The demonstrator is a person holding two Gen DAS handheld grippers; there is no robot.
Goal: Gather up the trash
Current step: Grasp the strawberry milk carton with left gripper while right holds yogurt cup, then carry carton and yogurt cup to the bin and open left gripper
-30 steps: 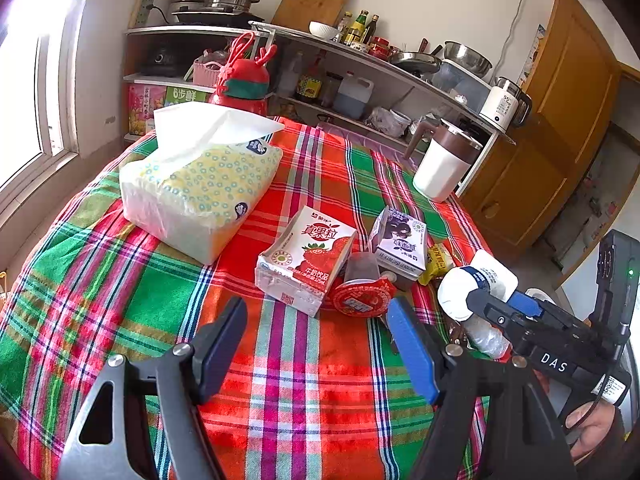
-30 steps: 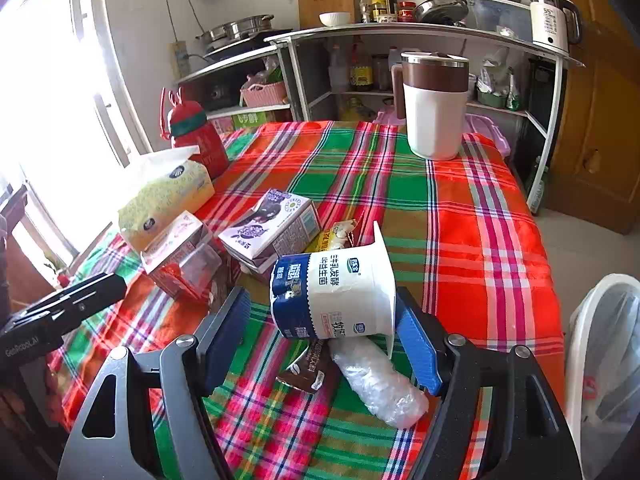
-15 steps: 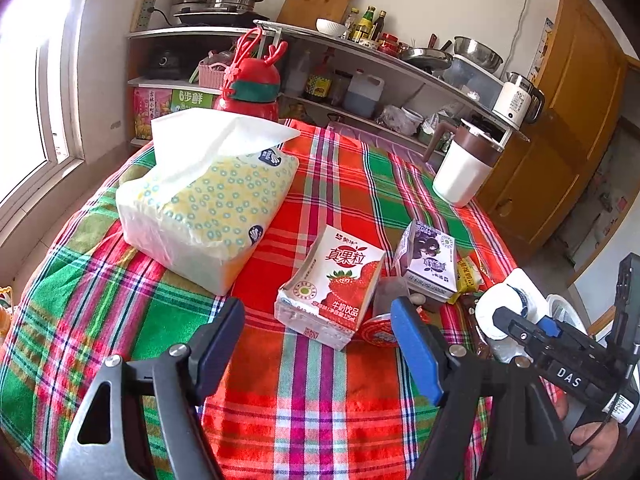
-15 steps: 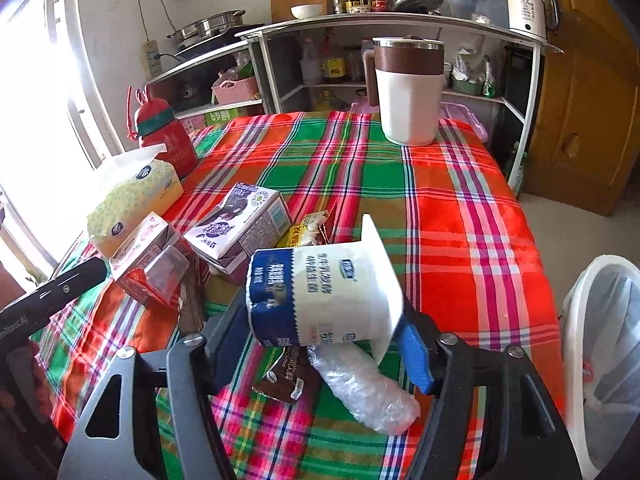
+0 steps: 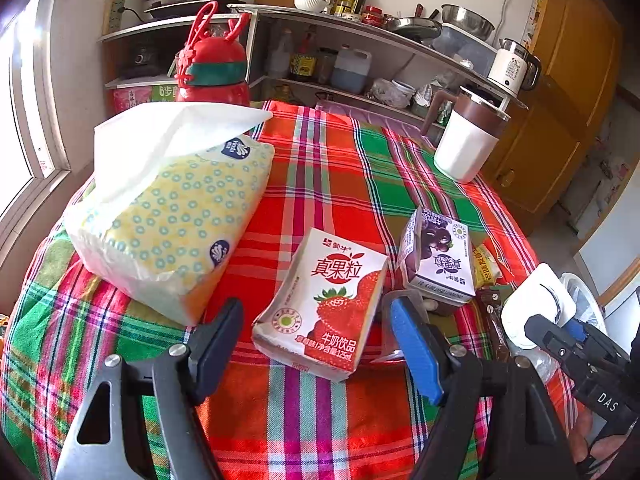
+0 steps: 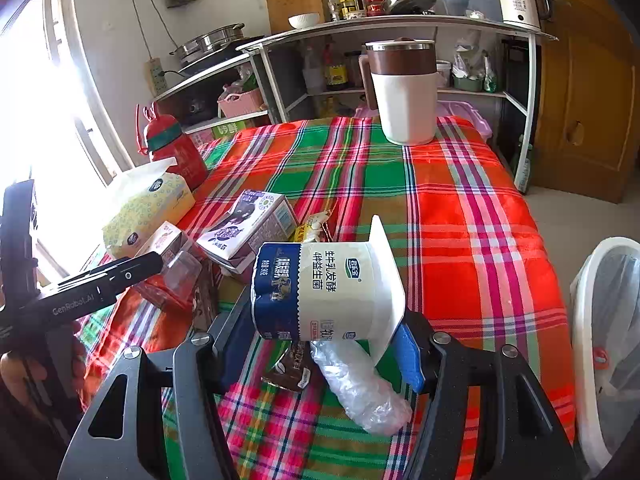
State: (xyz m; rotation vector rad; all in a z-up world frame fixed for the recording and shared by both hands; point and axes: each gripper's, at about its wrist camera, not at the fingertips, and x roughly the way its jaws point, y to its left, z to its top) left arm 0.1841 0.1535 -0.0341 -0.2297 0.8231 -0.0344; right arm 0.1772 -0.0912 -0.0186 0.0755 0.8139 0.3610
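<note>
The right gripper's [image 6: 320, 344] jaws, having just been closing, are clamping a yogurt cup [image 6: 326, 292] above the table [image 6: 460, 216]; the left gripper's [image 5: 316, 344] are spreading around a strawberry carton [image 5: 324, 304], not gripping. Cartons and wrappers are awaiting the bin [image 6: 600, 320].

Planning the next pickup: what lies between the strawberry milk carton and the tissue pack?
Only bare plaid tablecloth between the strawberry milk carton and the tissue pack, as the left wrist view shows.
</note>
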